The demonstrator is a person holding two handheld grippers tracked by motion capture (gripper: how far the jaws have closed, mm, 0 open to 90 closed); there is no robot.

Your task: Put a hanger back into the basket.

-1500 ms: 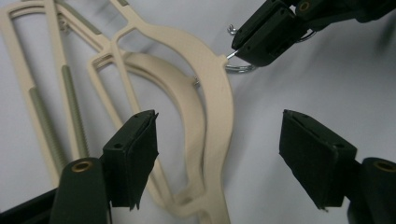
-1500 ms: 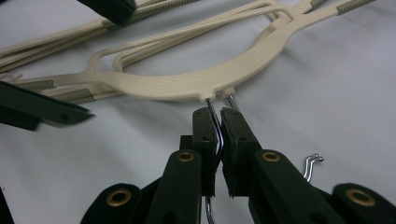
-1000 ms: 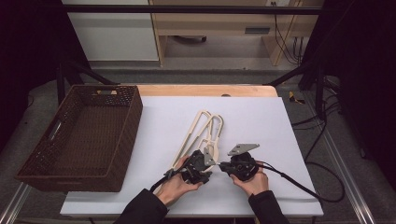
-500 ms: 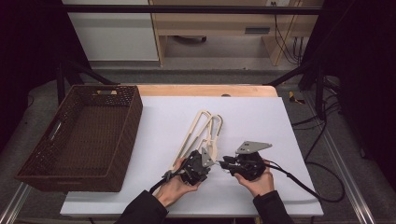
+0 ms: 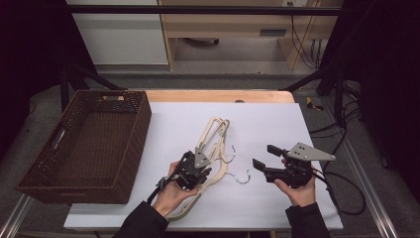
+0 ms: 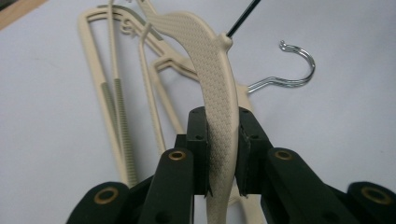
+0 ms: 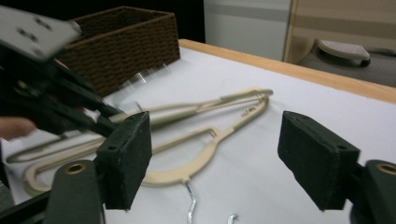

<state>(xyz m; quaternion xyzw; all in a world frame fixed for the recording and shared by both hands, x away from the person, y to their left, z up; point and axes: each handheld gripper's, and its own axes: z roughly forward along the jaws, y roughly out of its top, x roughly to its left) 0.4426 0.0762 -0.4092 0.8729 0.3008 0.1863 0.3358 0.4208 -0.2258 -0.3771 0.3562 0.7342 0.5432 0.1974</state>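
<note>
Left tool grips a hanger, right tool has let go

The left tool is clamped on a beige hanger above the white table; the right tool, jaws just opened and empty, has drawn back rightward from the hangers.

The wicker basket blocks the table's left side. The beige hangers lie across the middle, their metal hooks sticking out to the right. The white surface lies bare far right and near right.
</note>
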